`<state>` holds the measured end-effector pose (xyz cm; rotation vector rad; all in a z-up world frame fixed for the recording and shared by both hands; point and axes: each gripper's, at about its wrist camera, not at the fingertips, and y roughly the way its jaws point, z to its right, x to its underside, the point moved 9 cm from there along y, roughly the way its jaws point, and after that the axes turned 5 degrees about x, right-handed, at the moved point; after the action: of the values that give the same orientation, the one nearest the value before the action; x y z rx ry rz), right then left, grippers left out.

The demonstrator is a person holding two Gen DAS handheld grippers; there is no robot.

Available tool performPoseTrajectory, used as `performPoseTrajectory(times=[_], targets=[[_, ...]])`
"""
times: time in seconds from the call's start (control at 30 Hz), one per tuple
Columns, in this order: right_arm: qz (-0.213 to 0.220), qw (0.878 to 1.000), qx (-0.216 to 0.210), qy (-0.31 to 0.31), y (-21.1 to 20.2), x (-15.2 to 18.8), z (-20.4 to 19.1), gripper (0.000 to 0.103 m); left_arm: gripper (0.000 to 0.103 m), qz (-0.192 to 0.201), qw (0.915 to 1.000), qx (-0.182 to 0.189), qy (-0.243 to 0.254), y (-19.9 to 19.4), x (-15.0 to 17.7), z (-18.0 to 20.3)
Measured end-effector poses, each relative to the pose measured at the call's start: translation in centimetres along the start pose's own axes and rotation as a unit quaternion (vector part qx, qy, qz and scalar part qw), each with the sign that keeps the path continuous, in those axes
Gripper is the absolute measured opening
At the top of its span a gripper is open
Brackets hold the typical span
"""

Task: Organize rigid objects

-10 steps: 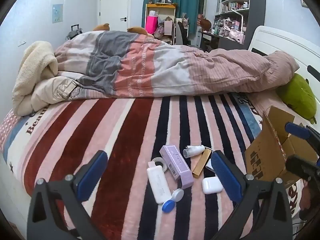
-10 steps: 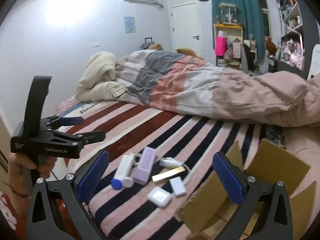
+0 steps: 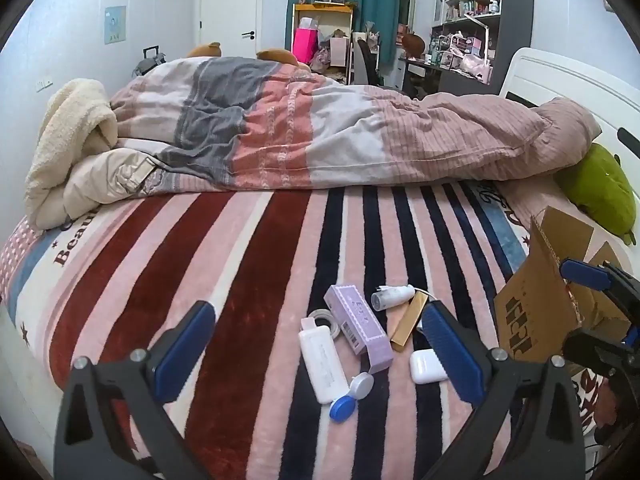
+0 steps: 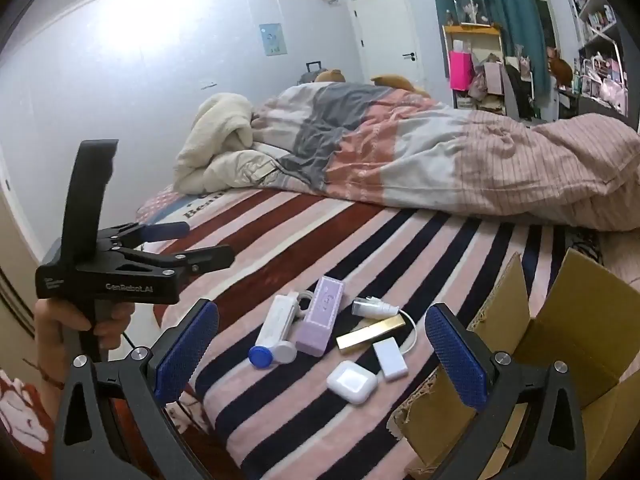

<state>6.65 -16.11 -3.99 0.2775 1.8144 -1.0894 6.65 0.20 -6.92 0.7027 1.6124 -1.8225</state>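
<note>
Both claws are being held apart and empty: the left claw over the cluster of small items, the right claw likewise. The white earbud case is lying nearest the cardboard box, so it is best being taken first, squarely across its flat sides. The items are being carried by a soft striped bed blanket; a cluttered bedroom is being seen behind.

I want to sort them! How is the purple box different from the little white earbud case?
The purple box is long, sharp-edged and patterned; the earbud case is short, rounded and plain white. The purple box lies among the other items, touching the white bottle; the earbud case lies apart, nearer the cardboard box. Both lie flat on the striped blanket.
</note>
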Motion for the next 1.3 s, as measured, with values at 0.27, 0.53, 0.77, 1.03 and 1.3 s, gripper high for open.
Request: performPoseTrajectory(times=[0.27, 0.53, 0.77, 1.03, 1.3], targets=[[-0.005, 1.0, 0.01, 0.013, 0.2, 0.5, 0.8, 0.103, 0.102, -0.001, 0.9999, 0.01, -0.004, 0.0, -0.1, 0.0], [-0.014, 1.0, -0.001, 0.008, 0.6, 1.0, 0.5, 0.103, 0.102, -0.003, 1.0, 0.003, -0.003, -0.1, 0.1, -0.3], [-0.023, 1.0, 0.0, -0.002, 0.8, 1.4, 0.2, 0.103, 0.102, -0.005, 1.0, -0.001, -0.006, 0.0, 0.2, -0.7], [-0.03, 0.999, 0.009, -0.017, 0.7, 1.6, 0.0, 0.103, 0.102, -0.008, 0.9999, -0.002, -0.007, 0.2, 0.3, -0.8], [-0.038, 0.999, 0.01, -0.028, 0.7, 1.7, -0.1, 0.103, 0.102, -0.01, 0.9999, -0.003, -0.003, 0.1, 0.5, -0.7]])
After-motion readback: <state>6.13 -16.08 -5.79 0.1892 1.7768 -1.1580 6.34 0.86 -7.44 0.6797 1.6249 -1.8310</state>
